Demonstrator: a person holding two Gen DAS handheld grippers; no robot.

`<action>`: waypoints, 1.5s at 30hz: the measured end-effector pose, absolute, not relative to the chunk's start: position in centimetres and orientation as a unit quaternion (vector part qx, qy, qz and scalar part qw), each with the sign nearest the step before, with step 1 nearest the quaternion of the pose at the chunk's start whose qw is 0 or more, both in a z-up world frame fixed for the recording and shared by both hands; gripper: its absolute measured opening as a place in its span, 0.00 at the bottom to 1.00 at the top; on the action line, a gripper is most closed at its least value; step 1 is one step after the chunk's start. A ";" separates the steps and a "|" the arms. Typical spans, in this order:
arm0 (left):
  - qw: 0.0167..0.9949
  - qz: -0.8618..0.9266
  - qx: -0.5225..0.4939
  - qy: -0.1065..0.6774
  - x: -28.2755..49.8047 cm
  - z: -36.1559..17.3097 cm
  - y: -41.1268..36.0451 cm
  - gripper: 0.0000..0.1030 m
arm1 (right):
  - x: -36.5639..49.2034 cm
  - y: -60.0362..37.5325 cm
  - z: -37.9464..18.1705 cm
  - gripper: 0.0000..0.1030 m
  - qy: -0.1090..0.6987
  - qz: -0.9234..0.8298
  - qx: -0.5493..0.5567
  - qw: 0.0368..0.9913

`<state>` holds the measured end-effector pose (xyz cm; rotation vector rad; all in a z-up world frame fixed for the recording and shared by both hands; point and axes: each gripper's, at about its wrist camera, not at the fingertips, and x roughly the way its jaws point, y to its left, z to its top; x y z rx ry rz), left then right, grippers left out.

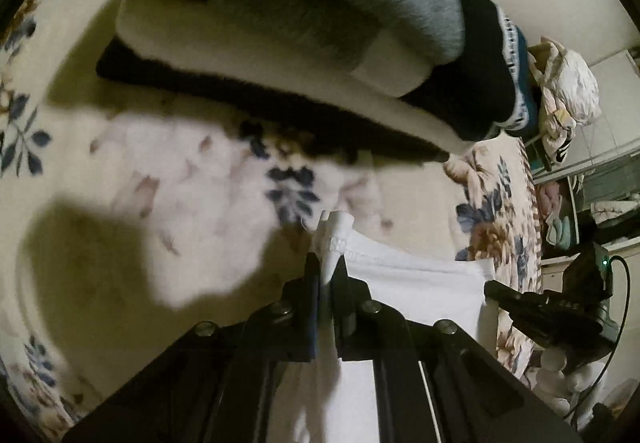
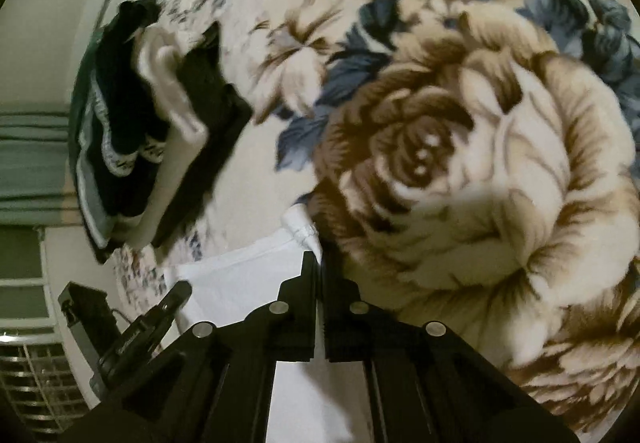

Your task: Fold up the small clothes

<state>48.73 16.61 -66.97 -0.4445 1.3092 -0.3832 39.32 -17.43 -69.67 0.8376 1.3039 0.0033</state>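
While my left gripper (image 1: 329, 267) and right gripper (image 2: 320, 263) each pinched a corner of the white cloth (image 1: 408, 283), only the right view showed the big rose (image 2: 460, 163).

A white garment (image 1: 408, 283) hangs stretched between my two grippers, one hemmed corner pinched in each, above the bed; folded clothes (image 1: 304, 55) sit stacked ahead of my left gripper (image 1: 329, 263).

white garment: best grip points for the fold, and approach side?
Grip the hemmed corners, one per claw, as now: left claw is shut on one stitched corner of the white garment, right claw on the other. Come in from each outer end, along the edge; the edge spans between them, so the cloth hangs flat.
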 end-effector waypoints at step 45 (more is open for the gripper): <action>0.680 -0.023 -0.446 0.582 32.6 -67.5 28.6 0.52 | 23.0 -14.6 -73.5 0.34 0.621 -0.006 0.521 0.585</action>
